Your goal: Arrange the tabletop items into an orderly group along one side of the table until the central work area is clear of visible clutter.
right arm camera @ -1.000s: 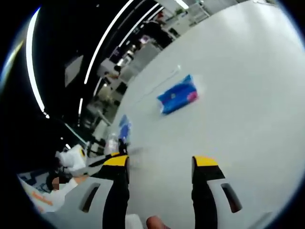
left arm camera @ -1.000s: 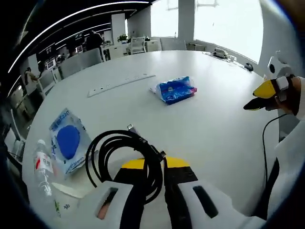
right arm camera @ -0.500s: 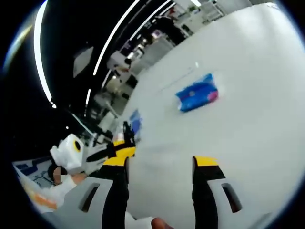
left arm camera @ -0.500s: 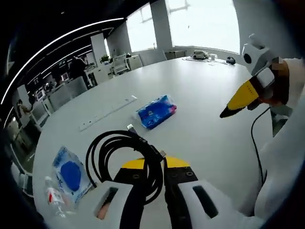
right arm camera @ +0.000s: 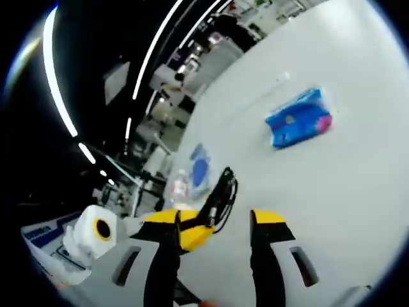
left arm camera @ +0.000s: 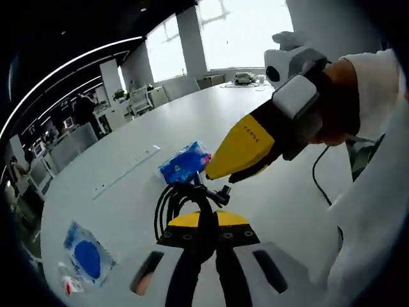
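My left gripper (left arm camera: 204,220) is shut on a coiled black cable (left arm camera: 185,199), which hangs edge-on from its yellow tips above the white table (left arm camera: 268,115). My right gripper (left arm camera: 215,176) reaches in from the right, its yellow tips just beside the cable's plug end. In the right gripper view my right gripper (right arm camera: 214,224) stands open, and the left gripper (right arm camera: 197,234) with the cable (right arm camera: 222,192) sits low between its jaws, close to the left one. A blue tissue pack (left arm camera: 185,162) (right arm camera: 299,118) lies flat farther out on the table.
A white power strip (left arm camera: 128,173) lies beyond the tissue pack. A blue mask packet (left arm camera: 88,252) (right arm camera: 199,167) and a small water bottle (left arm camera: 69,286) (right arm camera: 179,185) rest near the table's edge. A black wire trails from the person's right sleeve (left arm camera: 377,153). Desks and chairs stand behind.
The right gripper has swung in from the far right until its tips are next to the cable. The cable coil now hangs narrower and edge-on from the left gripper.
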`<state>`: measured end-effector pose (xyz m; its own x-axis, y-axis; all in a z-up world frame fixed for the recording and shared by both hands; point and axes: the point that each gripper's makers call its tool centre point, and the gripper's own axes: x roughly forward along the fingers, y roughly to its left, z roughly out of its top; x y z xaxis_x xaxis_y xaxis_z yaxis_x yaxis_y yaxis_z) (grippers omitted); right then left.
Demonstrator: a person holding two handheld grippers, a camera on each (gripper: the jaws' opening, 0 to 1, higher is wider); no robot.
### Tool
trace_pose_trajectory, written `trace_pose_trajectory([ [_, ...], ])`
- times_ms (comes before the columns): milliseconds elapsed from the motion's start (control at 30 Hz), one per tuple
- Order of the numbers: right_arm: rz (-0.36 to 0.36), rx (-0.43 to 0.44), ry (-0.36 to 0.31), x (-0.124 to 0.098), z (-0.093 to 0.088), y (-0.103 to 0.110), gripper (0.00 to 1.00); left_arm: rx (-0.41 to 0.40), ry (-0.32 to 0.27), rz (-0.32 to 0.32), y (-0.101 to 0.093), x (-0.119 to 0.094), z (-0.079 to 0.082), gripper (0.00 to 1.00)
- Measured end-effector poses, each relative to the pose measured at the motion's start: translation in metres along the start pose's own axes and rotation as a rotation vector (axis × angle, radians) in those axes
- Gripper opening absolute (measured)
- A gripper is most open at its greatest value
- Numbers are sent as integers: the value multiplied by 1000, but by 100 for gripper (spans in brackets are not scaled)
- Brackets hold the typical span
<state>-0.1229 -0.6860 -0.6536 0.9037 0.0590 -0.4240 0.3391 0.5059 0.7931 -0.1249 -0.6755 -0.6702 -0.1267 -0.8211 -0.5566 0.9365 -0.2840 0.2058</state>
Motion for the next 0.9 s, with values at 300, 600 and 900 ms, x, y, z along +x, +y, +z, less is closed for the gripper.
trace_pose_trajectory([
  [300, -15, 96, -9, -1, 2, -2, 30, 305, 18, 9, -10, 0, 12, 2],
  [600, -89, 182, -47, -11, -5, -22, 12, 561, 63, 7, -22, 2, 14, 3],
  [900, -44, 197, -77, -14, 0, -18, 9, 294, 1, -24, -19, 3, 15, 8],
])
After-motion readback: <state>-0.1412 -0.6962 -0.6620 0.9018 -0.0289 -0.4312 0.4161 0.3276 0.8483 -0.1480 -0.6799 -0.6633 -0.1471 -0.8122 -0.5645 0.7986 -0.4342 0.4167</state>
